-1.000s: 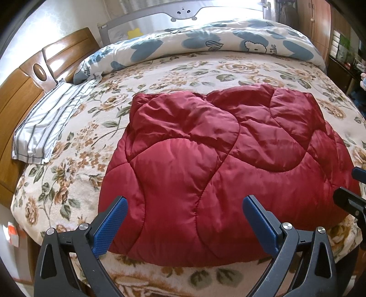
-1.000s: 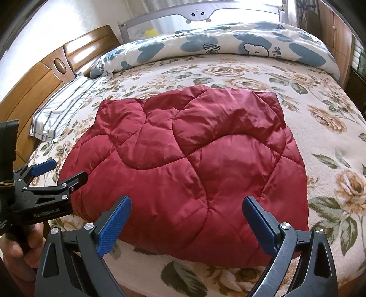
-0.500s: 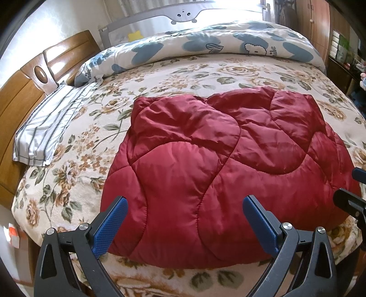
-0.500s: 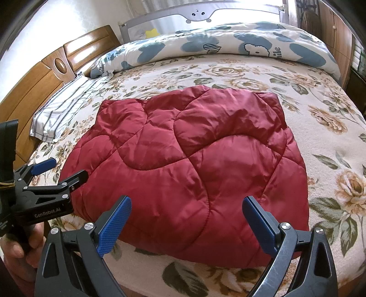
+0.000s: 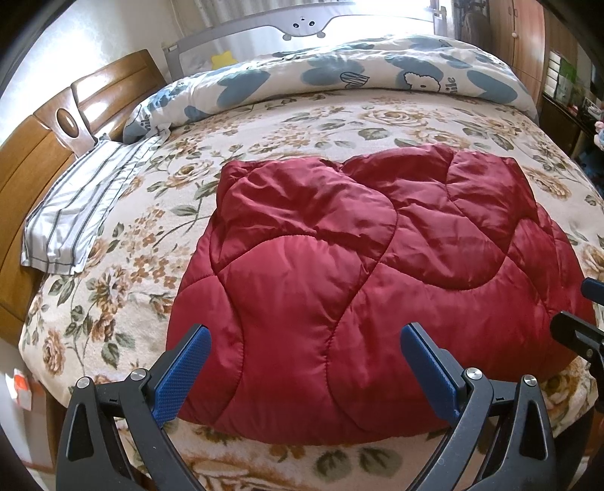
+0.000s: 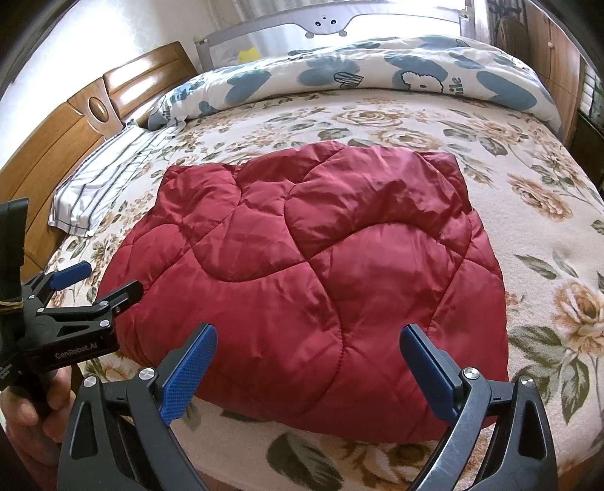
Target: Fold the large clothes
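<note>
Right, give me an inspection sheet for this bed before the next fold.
Surface: bed with floral blanket, mostly flat.
Job's things: red padded jacket lies folded in a rounded heap near the front edge, not gripped.
Clutter: striped pillow by the wooden headboard; blue-patterned duvet bunched along the far side.
Grippers: left tongs open, before the jacket's near edge; right tongs open, likewise; a hand holds the left tool.
Cables: nothing seen.
Surroundings: grey bed rail, bright window behind, wooden wardrobe at right.
</note>
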`<state>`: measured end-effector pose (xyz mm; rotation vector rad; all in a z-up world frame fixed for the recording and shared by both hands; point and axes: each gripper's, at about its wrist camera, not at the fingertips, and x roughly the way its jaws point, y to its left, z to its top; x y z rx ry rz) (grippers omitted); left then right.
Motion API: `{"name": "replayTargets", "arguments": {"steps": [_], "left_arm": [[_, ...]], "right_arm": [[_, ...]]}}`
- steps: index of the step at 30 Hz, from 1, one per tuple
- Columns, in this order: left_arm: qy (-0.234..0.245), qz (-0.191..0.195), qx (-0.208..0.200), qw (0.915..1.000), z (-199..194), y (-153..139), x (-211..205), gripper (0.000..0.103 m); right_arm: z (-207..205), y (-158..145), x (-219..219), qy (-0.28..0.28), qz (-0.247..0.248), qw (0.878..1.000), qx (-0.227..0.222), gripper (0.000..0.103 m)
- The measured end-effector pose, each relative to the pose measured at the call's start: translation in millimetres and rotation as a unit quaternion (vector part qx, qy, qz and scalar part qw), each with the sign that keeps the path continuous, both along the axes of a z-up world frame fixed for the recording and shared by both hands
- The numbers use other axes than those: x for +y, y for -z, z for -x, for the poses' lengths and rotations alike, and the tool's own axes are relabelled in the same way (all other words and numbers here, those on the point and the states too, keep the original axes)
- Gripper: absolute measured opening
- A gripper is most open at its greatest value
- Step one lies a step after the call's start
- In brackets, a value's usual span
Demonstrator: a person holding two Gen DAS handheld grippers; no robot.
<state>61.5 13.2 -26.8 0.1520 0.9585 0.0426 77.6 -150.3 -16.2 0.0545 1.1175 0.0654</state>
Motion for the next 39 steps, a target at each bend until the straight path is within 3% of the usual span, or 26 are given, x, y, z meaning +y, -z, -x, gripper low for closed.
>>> {"name": "replayTargets", "arguments": {"steps": [39], "left_arm": [[-0.001,0.000,-0.005,1.0000,0.3,-3.1,0.8,0.102]], "right_arm": [[-0.2,-3.2,-4.1,0.002,-0.003,1.000,-0.006,0.098]]}}
